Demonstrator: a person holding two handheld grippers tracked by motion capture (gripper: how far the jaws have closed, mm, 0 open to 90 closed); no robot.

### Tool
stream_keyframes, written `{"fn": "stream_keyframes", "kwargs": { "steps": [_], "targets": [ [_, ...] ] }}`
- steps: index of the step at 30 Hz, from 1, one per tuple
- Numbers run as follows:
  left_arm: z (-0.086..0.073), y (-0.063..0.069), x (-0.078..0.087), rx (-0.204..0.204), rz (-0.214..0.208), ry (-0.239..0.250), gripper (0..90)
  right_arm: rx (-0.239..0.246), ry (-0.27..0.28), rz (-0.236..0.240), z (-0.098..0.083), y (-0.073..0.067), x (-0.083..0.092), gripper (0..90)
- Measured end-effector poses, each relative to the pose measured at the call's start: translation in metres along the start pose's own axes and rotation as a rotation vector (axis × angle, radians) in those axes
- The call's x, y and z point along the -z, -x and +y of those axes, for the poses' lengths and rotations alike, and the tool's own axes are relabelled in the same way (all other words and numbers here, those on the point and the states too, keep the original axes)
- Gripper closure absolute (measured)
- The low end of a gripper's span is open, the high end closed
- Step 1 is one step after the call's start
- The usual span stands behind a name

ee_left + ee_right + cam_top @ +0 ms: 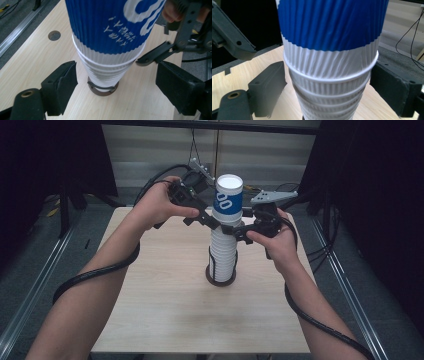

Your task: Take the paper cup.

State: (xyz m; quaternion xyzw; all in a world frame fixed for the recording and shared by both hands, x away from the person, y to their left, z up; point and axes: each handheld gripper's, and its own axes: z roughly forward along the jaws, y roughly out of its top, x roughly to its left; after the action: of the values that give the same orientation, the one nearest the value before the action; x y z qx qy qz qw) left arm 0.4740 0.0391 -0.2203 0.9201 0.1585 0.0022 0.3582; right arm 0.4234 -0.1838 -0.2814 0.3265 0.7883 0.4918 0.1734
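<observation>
Left gripper [212,222]: at the left flank of the cup stack [223,252], just under the top cup [229,200]. In the left gripper view its jaws straddle the stack with a gap on both sides; released, gripping nothing.

Stack: mid-table [150,290], upright in a dark ring holder [220,279]. White ribbed cups nested; I make out several rims, exact count unclear. One blue-banded cup sits upside down on top, only partly seated over the rest.

Right gripper [235,231]: at the stack's right, a touch lower. Pads close beside the rims; I cannot tell whether they press.

Progress, my judgement: top cup is on or coming off; separation or seating not finished. One holder, two grippers.
</observation>
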Motion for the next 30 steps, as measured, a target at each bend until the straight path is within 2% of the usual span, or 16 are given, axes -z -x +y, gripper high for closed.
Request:
{"fn": "stream_keyframes", "kwargs": {
  "steps": [5, 10, 15, 19, 24, 30],
  "targets": [
    [0.004, 0.001, -0.001, -0.003, 0.008, 0.015, 17.2, -0.018, 0.007, -0.006, -0.003, 0.000, -0.007, 12.0],
    [0.011, 0.003, -0.003, -0.009, 0.011, 0.029, 16.5, -0.014, 0.001, -0.008, -0.002, 0.000, -0.006, 12.4],
    [0.015, 0.003, -0.008, 0.001, 0.035, 0.046, 15.2, -0.014, 0.004, -0.008, -0.002, 0.000, -0.007, 12.4],
    [0.015, 0.001, -0.015, 0.025, 0.046, 0.091, 15.4, -0.014, 0.012, -0.008, -0.003, 0.000, -0.007, 12.4],
    [0.012, 0.001, -0.025, 0.036, 0.058, 0.128, 14.7, -0.015, 0.020, -0.011, -0.005, -0.001, -0.007, 12.5],
    [0.009, 0.000, -0.030, 0.052, 0.052, 0.176, 12.7, -0.017, 0.022, -0.011, -0.005, -0.001, -0.007, 12.5]
  ]
}}
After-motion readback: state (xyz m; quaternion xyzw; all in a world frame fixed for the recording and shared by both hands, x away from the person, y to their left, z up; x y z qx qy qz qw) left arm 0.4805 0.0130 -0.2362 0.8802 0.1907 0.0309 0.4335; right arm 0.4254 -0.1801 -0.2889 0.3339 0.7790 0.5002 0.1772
